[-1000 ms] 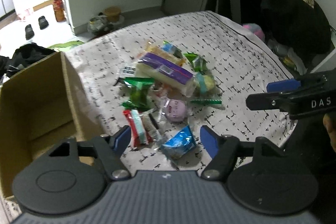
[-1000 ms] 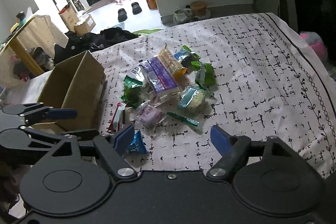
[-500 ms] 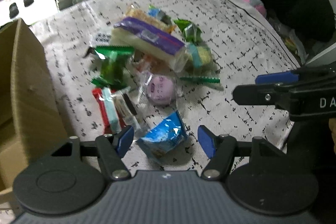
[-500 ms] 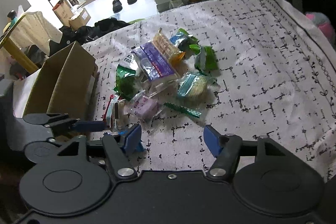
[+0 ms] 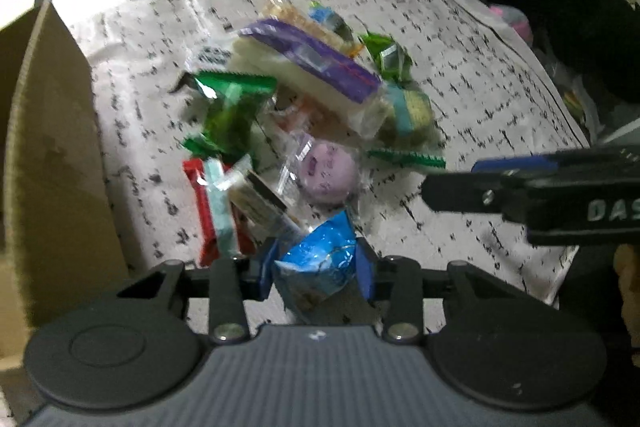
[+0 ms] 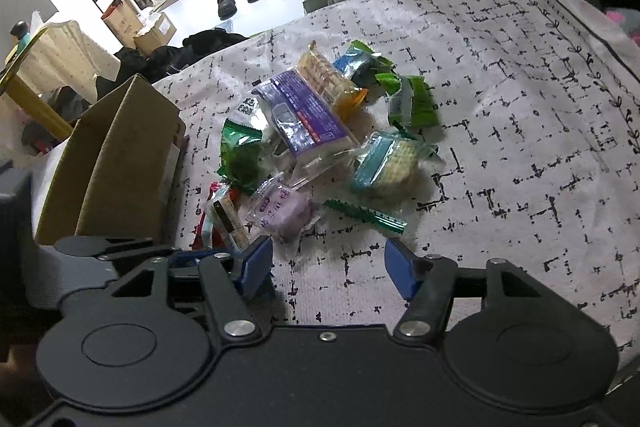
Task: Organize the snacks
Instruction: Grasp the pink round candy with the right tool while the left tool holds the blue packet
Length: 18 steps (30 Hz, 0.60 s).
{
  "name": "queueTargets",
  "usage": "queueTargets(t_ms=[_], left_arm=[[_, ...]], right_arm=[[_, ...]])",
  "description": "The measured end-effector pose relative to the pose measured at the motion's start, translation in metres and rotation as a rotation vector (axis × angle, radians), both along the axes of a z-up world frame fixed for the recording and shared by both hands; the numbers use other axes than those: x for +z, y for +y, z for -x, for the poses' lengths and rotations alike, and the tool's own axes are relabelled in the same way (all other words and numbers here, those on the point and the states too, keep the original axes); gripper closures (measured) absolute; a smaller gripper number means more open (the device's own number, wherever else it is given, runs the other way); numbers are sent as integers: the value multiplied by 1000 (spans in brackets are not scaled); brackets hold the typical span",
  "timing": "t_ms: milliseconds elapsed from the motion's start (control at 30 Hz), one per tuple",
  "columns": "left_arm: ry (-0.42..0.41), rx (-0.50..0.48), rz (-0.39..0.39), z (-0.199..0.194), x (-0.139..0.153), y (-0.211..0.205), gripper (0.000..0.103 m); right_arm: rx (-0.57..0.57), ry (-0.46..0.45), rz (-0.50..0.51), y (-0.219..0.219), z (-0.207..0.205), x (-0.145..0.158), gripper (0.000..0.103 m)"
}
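Spread over the patterned bedcover [image 6: 520, 75], snacks lie heaped beside the cardboard box [image 6: 120, 147], so my left gripper [image 5: 316, 273] has its jaws clamped on the blue packet [image 5: 320, 259] nearest me, while my right gripper [image 6: 328, 265] waits, jaws apart.

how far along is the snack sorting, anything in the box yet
Barely started. No snack shows in the visible part of the cardboard box. In hand: the left claw has its fingers closed against the blue snack packet. The right claw is open and holds nothing. Left: the whole pile on the patterned cloth, including the purple pack and the round purple snack.
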State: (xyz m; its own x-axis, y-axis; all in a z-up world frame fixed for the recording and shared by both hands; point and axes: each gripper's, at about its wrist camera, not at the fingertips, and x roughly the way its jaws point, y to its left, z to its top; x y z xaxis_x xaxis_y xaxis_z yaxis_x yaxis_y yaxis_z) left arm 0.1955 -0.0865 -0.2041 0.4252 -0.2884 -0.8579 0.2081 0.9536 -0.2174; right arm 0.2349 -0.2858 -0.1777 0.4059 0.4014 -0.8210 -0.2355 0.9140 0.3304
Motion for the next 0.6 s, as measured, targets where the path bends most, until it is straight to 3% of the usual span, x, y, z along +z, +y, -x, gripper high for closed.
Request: queueTargets(t_ms=[200,300,600], left_arm=[[-71,81,21,1,18,13,64],[-110,127,-24,-1,24,16,64],[-174,225,-44,-2,28,24,64]], right_arm=[[-9,12,-28,2,-6,-4,42],[-11,19,-38,5,-9,-7,42],[-5,45,-65,24,-25,-19,42]])
